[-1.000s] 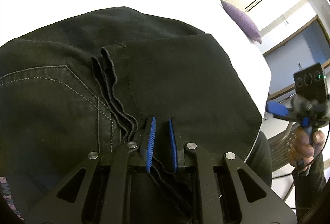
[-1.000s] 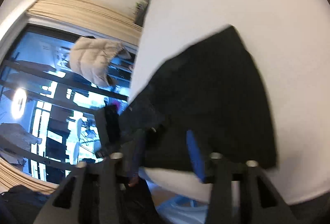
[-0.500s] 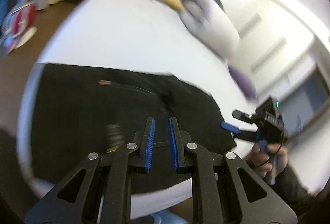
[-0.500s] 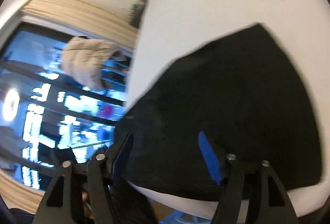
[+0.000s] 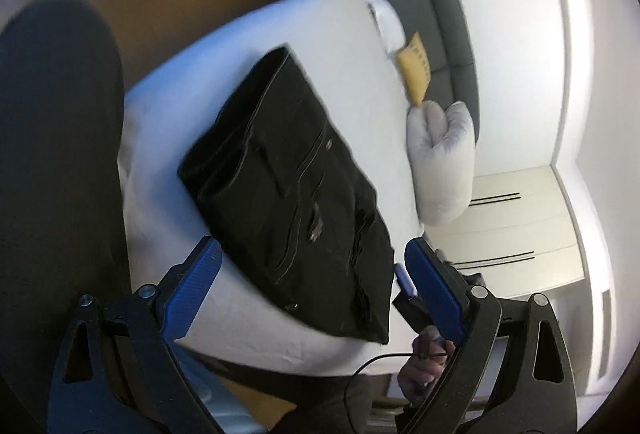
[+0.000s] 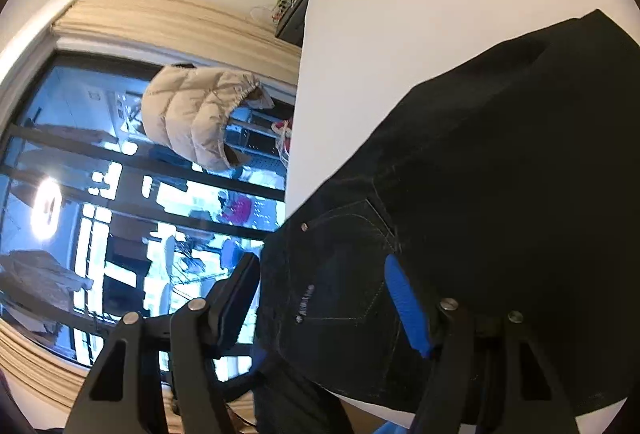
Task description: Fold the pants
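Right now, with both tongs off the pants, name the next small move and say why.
Probably none beyond drawing both tongs back. The black pants lie as a compact folded stack on the white bed; the left tongs and right tongs are open, holding nothing. If anything, press the lower corner flat.

Bare white bed [image 5: 332,34] around folded pants [image 5: 292,190], grey pillow [image 5: 440,162] bordering far side

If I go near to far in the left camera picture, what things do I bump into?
Left tongs → folded black pants → yellow cushion → white pillow → grey headboard.
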A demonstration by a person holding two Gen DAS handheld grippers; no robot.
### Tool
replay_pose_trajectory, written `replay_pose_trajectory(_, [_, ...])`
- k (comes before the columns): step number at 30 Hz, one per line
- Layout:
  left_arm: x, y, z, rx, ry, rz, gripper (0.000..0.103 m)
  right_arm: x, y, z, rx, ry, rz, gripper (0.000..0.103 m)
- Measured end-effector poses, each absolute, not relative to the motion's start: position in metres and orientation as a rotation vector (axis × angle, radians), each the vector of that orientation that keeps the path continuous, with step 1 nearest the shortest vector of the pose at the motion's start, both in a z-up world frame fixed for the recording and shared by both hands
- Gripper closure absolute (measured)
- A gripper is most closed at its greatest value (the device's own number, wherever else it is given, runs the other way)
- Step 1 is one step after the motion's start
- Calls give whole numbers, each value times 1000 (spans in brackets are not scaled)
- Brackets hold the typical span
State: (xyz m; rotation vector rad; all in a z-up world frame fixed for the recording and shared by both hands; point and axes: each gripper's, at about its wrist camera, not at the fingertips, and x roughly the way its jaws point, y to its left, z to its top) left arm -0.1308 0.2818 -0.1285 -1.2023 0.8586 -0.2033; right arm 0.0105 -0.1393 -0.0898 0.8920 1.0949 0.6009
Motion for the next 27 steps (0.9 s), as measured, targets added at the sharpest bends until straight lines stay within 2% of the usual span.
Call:
replay_pose_trajectory(15, [-110, 290, -193, -1490, 798, -202, 13, 10, -137, -86, 934, 1072, 653, 38])
replay_pose_trajectory(18, [-117, 292, -197, -1528, 796, -179, 23, 11, -140, -87, 942, 1072, 645, 38])
replay_pose_trajectory(19, [-121, 292, -198, -1548, 813, -159, 30, 11, -141, -88, 945, 1073, 643, 38])
replay_pose_trajectory(24, [-128, 285, -191, -1510, 891, -123, 28, 12, -141, -90, 951, 1075, 637, 38])
replay_pose_trajectory(27, [-122, 284, -201, -1521, 856, -120, 28, 10, -140, -92, 964, 1078, 640, 38])
